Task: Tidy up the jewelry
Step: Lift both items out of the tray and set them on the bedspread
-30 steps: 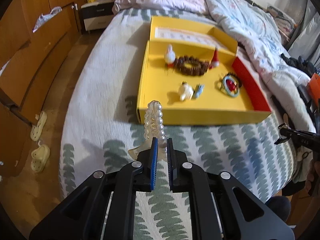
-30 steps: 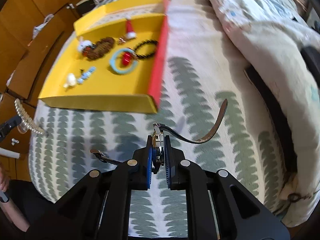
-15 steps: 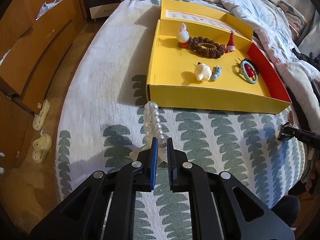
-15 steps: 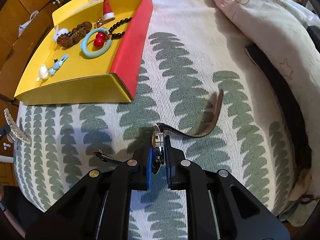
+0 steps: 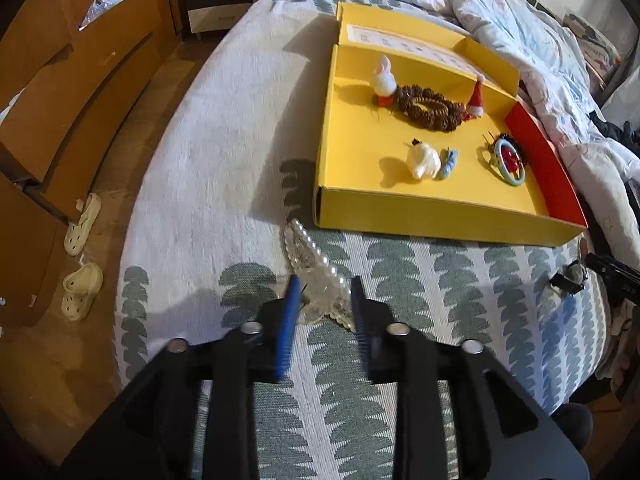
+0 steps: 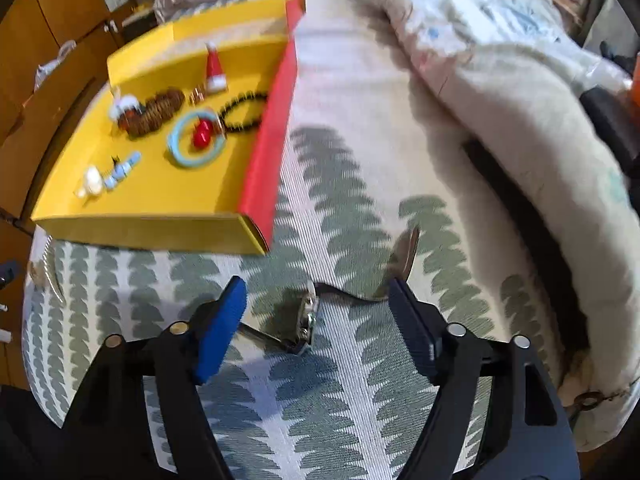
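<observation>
A pearl hair clip (image 5: pixel 316 276) lies on the leaf-patterned bedspread just in front of the yellow box (image 5: pixel 400 218). My left gripper (image 5: pixel 324 294) straddles its near end; its jaws are opening and the pads no longer press on it. In the right wrist view a watch (image 6: pixel 306 320) with a dark strap (image 6: pixel 404 254) lies on the bedspread. My right gripper (image 6: pixel 316 286) stands over it, jaws opening wide, pads clear of it. The box holds a brown bead bracelet (image 5: pixel 426 108), a teal bangle (image 5: pixel 508 160), a black bead bracelet (image 6: pixel 242 114) and small figures.
Wooden drawers (image 5: pixel 80 80) and slippers (image 5: pixel 80 292) on the floor lie left of the bed. A bunched quilt (image 6: pixel 520 100) covers the bed's right side. The box's red side wall (image 6: pixel 268 152) faces the watch. The right gripper (image 5: pixel 612 276) shows at the left view's right edge.
Both grippers were shut, the left on the pearl clip and the right on the watch. Both jaws have now parted, and clip and watch rest on the bedspread.
</observation>
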The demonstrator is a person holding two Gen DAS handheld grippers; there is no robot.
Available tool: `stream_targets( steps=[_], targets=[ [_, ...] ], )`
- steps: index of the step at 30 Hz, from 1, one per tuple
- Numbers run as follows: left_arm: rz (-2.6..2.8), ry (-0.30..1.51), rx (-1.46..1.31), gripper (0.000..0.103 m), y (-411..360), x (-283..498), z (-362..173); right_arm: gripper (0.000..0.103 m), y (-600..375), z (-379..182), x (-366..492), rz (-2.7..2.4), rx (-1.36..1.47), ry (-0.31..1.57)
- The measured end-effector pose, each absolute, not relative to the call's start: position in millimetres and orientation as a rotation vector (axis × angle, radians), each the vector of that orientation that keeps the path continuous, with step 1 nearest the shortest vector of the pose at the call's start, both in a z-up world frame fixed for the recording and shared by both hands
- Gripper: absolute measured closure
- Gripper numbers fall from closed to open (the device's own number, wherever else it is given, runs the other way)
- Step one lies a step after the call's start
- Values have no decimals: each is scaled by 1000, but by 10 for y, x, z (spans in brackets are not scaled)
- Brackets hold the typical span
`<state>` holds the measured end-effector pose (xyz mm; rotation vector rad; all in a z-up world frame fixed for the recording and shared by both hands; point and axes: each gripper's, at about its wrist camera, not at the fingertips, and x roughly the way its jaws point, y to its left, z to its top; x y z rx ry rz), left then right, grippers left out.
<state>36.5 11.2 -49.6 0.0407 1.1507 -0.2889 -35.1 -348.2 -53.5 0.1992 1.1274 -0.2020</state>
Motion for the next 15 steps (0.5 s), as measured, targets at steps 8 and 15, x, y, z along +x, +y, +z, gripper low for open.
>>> stream_targets(
  steps=[8,15],
  targets=[
    [-296,1105,42,41,92,381,-330,18,-3209,-123,-235,-119,203,1025],
    [-338,1061,77,33,-174,464,-191,17,-2780,-71,350,-15,226,1033]
  ],
)
